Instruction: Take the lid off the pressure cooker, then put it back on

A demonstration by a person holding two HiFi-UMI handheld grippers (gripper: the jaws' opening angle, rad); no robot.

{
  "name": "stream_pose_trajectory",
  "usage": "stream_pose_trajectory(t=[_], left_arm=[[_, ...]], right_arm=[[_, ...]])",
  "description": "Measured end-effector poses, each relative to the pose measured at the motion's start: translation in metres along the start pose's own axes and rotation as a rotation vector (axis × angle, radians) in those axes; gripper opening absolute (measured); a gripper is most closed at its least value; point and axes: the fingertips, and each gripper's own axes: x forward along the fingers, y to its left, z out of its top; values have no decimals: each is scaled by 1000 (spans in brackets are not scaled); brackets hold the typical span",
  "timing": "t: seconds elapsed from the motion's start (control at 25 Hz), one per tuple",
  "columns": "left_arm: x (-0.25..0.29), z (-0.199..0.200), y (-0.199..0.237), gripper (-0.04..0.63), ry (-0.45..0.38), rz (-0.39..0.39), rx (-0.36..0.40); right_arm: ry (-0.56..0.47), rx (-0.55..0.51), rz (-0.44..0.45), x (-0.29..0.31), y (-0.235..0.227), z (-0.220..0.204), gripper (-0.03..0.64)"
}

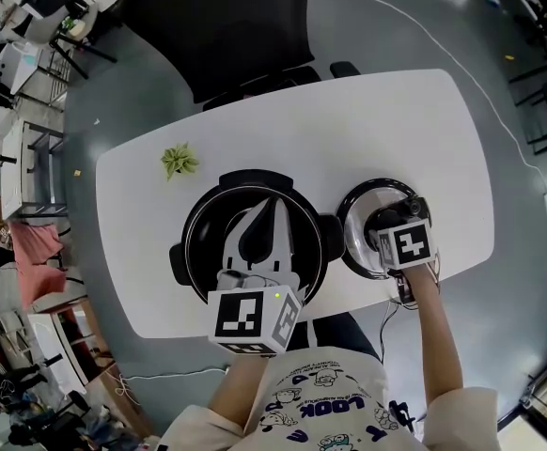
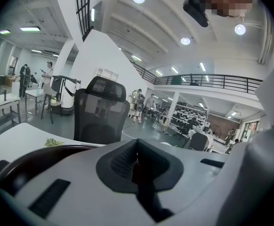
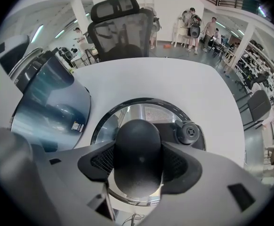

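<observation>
The pressure cooker pot (image 1: pixel 194 242) stands uncovered in the middle of the white table (image 1: pixel 424 130); its grey-blue wall (image 3: pixel 52 102) shows in the right gripper view. Its steel lid (image 1: pixel 358 238) lies flat on the table to the pot's right. My right gripper (image 1: pixel 393 222) points steeply down over the lid (image 3: pixel 146 112), and its pads press on both sides of the lid's black knob (image 3: pixel 138 157). My left gripper (image 1: pixel 273 203) hangs over the pot's mouth, shut with nothing in it; its view shows the closed jaws (image 2: pixel 137 161) and the dark rim (image 2: pixel 33 157).
A small green plant (image 1: pixel 178 160) lies on the table behind and left of the pot. A black office chair (image 1: pixel 236 26) stands at the table's far side. A white cable (image 1: pixel 424 26) runs over the floor. The lid lies near the table's front edge.
</observation>
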Motion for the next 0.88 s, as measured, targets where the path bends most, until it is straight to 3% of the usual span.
stream_pose_trajectory(t=[0.36,0.48,0.56,0.68,0.88], left_arm=[[-10,5,8,14,-20,22,-7],[-14,7,9,14,-26,25,-11],[-18,9,9,14,-31,25,-9],[-23,11,10,14,-40,26,-5],[-26,20,7,14,-68,21,10]], right_arm=[[-38,5,15,0,3,0,302],[-81,30,66,-3,8,1,371],[-114,34,55,-7,6,4,410],[-194,30,13,-20,-1,14,430],[-423,20,-19,-63,-3,47,437]])
